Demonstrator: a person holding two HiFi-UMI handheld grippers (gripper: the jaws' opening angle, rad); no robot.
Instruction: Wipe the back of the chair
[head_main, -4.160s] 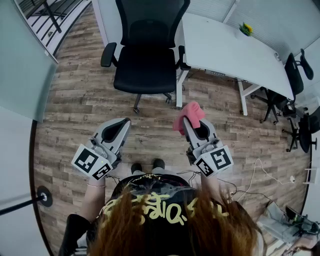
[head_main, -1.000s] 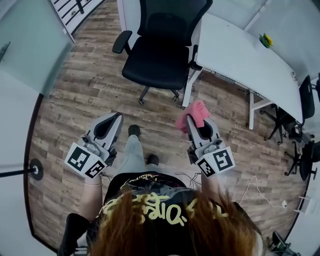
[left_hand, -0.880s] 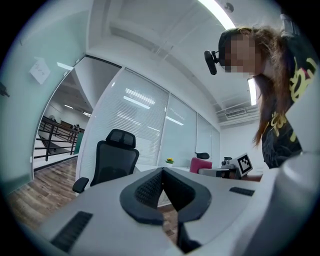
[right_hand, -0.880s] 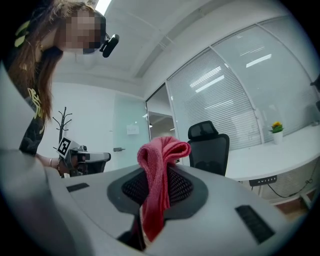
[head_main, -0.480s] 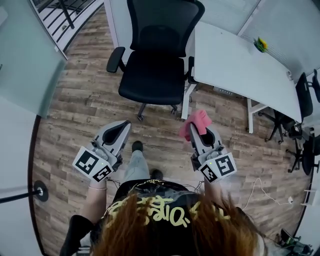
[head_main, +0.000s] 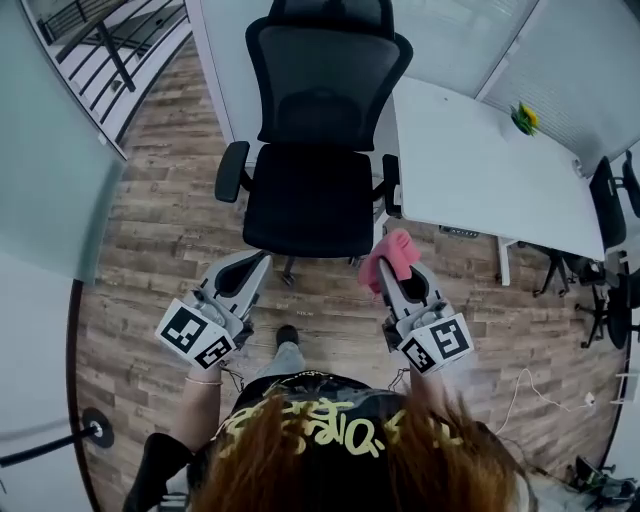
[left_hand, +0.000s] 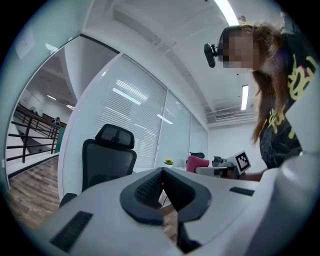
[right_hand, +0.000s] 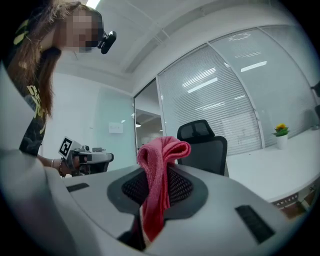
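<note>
While the pink cloth (right_hand: 159, 165) is pinched between the shut jaws of the right gripper (head_main: 392, 272), a folded loop is left standing above the tips and a tail hanging below; a soft pad is thereby presented first, presumably so that cloth rather than hard jaw meets the surface. The left gripper (left_hand: 161, 174) is carried beside it with its jaws pressed together and nothing between them; it seems to be kept free, perhaps to steady the chair (head_main: 305, 200) should it swivel or roll.

The chair is found straight ahead, its seat turned toward the person and its backrest (head_main: 325, 75) on the far side; both grippers are held just short of the seat's front edge, apart from it, so the wiping is judged not yet begun.

Room is limited on the right, where the desk (head_main: 480, 150) stands and the chair's right armrest (head_main: 390, 195) lies just beside the desk edge; a white wall panel (head_main: 222, 60) is seen close behind the backrest, so its rear face would be hard to reach from there. Open wooden floor (head_main: 160, 200) is seen to the left, past the left armrest (head_main: 230, 172); the front of the backrest could be reached over the seat, between the two armrests.
</note>
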